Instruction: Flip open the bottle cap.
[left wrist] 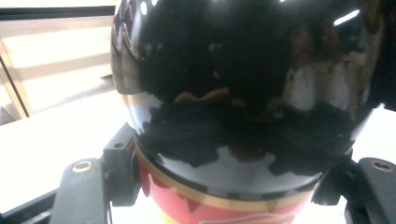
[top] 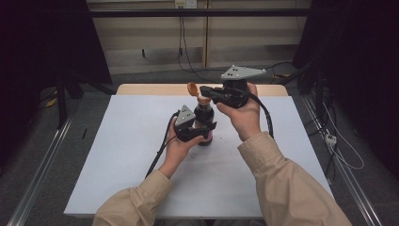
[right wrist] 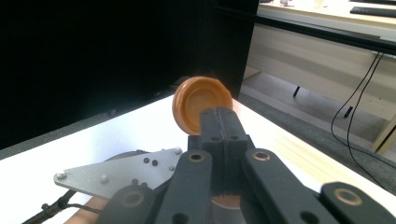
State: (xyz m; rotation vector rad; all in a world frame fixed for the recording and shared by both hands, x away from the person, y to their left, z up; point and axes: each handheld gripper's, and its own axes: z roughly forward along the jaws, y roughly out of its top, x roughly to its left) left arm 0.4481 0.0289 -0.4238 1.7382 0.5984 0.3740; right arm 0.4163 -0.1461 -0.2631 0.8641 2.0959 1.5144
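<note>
**Grippers held bottle and its cap**

Left gripper (top: 203, 133) had its jaws clamped around the dark bottle (top: 204, 117), which stood upright on the white table (top: 117, 155), near its middle. In the left gripper view the bottle's (left wrist: 243, 84) glossy black body sat between both jaws. Right gripper (top: 205, 91), jaws fully closed, was just above the bottle's neck, beside the flipped-up orange cap (right wrist: 201, 103).

1. The bottle (left wrist: 243, 93) at frame centre is glossy black, with a gold band and red label at the lower edge.
2. The cap (right wrist: 201, 103) at centre is orange.
3. The table (top: 122, 141) across mid-frame is white, with a pale wood far edge.
4. The sleeves (top: 287, 183) at the bottom are beige.
</note>
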